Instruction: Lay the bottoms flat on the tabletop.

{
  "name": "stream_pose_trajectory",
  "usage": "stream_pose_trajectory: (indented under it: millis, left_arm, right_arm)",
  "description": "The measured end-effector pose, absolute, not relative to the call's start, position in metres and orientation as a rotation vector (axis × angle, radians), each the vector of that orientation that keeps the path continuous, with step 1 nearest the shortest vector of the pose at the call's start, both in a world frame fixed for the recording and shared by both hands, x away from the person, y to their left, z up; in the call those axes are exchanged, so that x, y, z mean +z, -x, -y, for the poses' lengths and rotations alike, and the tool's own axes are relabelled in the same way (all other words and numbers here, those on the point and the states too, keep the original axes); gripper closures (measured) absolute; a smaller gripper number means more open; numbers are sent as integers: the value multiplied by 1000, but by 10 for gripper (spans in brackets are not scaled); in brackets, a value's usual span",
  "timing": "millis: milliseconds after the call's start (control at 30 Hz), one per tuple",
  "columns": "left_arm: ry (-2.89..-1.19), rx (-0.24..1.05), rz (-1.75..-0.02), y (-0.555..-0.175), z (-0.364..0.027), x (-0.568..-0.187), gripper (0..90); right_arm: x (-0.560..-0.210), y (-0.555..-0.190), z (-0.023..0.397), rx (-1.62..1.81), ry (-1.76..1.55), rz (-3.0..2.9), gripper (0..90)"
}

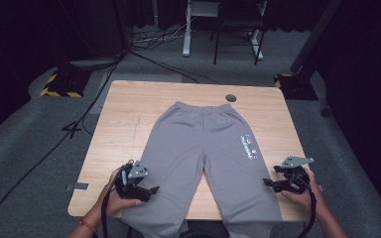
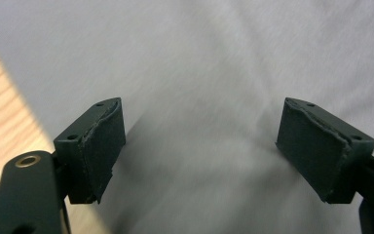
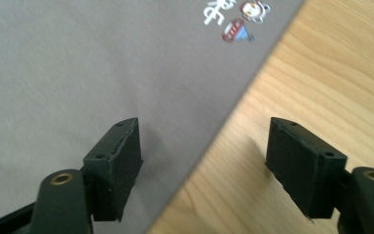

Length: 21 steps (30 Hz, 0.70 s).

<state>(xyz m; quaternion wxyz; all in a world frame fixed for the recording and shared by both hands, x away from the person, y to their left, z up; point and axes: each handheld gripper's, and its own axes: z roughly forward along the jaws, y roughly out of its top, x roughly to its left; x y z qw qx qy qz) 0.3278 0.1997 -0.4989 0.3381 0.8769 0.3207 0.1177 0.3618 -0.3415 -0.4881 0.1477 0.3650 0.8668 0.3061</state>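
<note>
Hands low at near edge; left gripper [image 1: 151, 190] & right gripper [image 1: 268, 182] wide open, empty, flanking trousers [image 1: 206, 144].

Grey trousers [image 1: 198, 144], small red-blue-white print [image 1: 248, 147]; light wood table [image 1: 129, 114]; black claws.

The left gripper [image 2: 202, 151] hangs over grey trousers [image 2: 214, 63], its two black jaws standing wide apart with nothing pressed between their pads. The cloth spreads smooth and slightly blurred beneath them. A strip of light wooden surface [image 2: 2, 112] shows beside the cloth's edge, near one jaw.
</note>
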Motion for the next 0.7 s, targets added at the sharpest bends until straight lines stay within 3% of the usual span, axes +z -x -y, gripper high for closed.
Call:
stream_pose_trajectory:
  millis: [200, 400, 700]
  left_arm:
    - [-2234, 383, -910, -328, -226, -485, 179]
    - [-2192, 536, -991, -324, -253, -479, 170]
    - [-2154, 510, -1091, -316, -278, -489, 175]
  right_arm:
    - [-473, -361, 359, 873, -1093, -2412, 297]
    - [-470, -362, 380, 873, -1148, -2272, 226]
    - [-495, -349, 396, 876, -1256, -2215, 212]
